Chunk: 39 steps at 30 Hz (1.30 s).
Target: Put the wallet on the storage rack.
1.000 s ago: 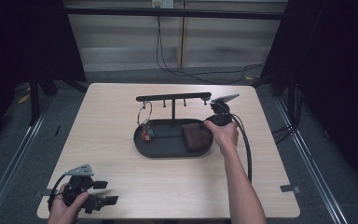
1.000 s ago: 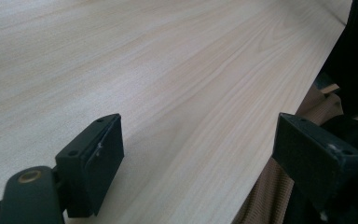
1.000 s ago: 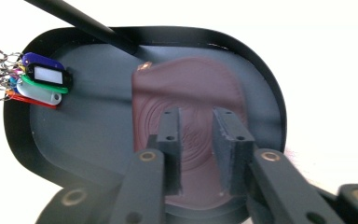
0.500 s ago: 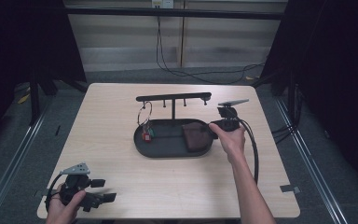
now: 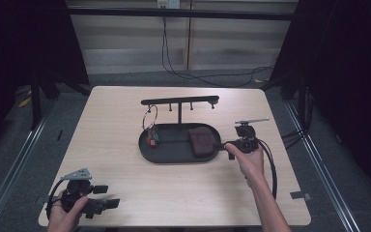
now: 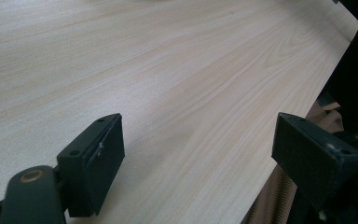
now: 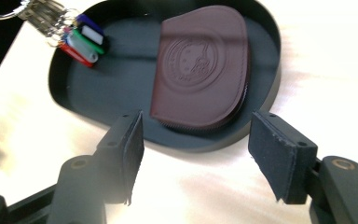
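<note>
A black oval tray (image 5: 171, 151) sits mid-table with a T-shaped hook stand (image 5: 179, 102) rising from its back. A key ring with coloured tags (image 5: 151, 137) hangs from the stand's left hook down into the tray. A brown leather pouch (image 5: 202, 141) lies in the tray's right half. My right gripper (image 5: 222, 144) is at the tray's right rim, jaws open and pointed at the pouch (image 7: 203, 65); nothing is between them (image 7: 196, 156). The tags (image 7: 81, 39) lie beyond. My left gripper (image 5: 105, 195) rests open near the table's front left corner, over bare wood (image 6: 198, 154).
The light wooden table (image 5: 111, 125) has open room left of the tray and along the front. Its front edge (image 6: 261, 186) runs close under the left gripper. A cable (image 5: 273, 164) trails from the right gripper past the forearm.
My right gripper has come down from beside the stand's right end to the tray's right rim, now level and facing the pouch. The left gripper has barely moved.
</note>
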Each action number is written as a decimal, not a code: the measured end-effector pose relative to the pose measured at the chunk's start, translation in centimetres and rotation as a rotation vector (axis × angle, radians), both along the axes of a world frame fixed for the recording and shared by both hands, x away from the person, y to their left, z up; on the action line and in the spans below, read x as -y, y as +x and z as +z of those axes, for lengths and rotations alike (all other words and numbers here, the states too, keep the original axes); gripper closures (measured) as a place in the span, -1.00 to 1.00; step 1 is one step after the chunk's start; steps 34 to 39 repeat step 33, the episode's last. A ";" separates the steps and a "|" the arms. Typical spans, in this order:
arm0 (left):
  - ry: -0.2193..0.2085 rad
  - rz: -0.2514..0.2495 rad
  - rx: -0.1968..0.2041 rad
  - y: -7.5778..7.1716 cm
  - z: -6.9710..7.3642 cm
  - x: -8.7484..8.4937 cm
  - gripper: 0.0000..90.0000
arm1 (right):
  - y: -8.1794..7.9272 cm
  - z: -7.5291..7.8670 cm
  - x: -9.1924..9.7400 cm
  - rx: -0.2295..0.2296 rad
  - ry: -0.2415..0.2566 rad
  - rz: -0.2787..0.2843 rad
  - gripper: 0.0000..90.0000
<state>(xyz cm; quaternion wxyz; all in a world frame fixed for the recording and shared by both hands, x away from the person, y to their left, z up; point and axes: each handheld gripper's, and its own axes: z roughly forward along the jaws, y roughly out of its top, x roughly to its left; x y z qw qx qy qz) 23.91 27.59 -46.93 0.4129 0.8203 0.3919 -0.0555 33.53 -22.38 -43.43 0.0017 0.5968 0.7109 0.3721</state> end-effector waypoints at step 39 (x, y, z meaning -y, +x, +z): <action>0.012 0.012 0.018 -0.1 0.2 -0.3 -0.62 | -11.2 -4.0 3.5 0.099 -0.103 -0.048 -0.33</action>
